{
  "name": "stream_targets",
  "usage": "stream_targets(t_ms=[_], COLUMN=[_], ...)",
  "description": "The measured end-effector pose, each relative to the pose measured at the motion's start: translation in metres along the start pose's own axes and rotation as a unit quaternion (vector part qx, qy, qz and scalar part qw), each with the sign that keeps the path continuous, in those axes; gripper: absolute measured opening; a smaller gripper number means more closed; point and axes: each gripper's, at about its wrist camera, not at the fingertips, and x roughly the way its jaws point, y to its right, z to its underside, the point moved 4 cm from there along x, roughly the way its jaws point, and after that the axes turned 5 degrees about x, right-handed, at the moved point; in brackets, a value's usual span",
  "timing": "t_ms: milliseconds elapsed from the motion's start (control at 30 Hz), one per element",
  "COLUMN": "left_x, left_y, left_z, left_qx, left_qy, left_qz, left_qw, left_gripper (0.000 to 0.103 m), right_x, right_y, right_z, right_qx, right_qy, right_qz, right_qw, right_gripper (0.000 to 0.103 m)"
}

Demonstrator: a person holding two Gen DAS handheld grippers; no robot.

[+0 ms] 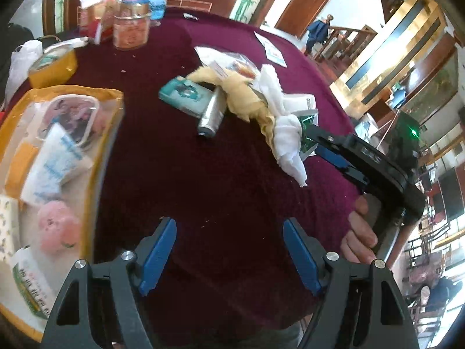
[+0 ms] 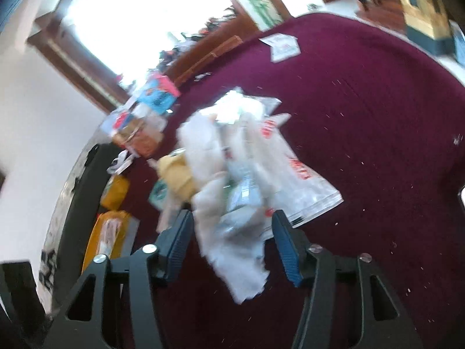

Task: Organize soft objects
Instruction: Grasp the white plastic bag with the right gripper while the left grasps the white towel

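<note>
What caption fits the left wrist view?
Open left gripper above maroon tablecloth; right gripper by white cloth.

Left wrist view looking steeply down past its own blue fingers onto the maroon tablecloth, right wrist view tilted, blurred, close to the white cloth, both sharing that cloth pile and tablecloth.

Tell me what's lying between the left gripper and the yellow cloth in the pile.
Nothing: the left wrist view shows only bare maroon tablecloth between the left gripper and the yellow cloth. The silver can lies just left of that line.
</note>
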Motion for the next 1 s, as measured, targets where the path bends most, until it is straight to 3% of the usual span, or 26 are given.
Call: stream_targets(t_ms=[100,433,567,733,833,1000], left_x=[0.015,0.059,0.084,0.117,0.126,0.132], left_y=[0.009,0.049,0.071,0.089,0.095,0.099], left_z=[-0.008,-0.048,-0.068,-0.083,-0.085,-0.080], left_qx=[0.004,0.036,0.056,0.096,0.109,0.139], left_qy=[-0.017,-0.033,-0.036,-0.043,-0.037,-0.036], left_qz=[-0.003,-0.008,-0.005,-0.038,-0.054,-0.081], left_qw=[0.9998,0.9988,0.9978,0.9938,0.9919,0.9862], left_gripper=[0.079,0.078,0.059,0.051,0.030,0.028], right_x=[0.005,-0.017,-0.011,-0.007,-0.007,-0.005], right_y=[0.015,0.016,0.028,0.043,0.043,0.042], right_z=[-0.002,-0.006,-0.010,-0.011,-0.012,-0.010], right_qx=[0.036,0.025,0.055,0.100,0.101,0.099], right_qy=[-0.005,0.049,0.036,0.017,0.018,0.010], right_qz=[-0.019,-0.037,-0.046,-0.082,-0.077,-0.084], right_qw=[0.999,0.998,0.997,0.991,0.992,0.991], right_gripper=[0.033,0.027,0.027,0.027,0.027,0.027])
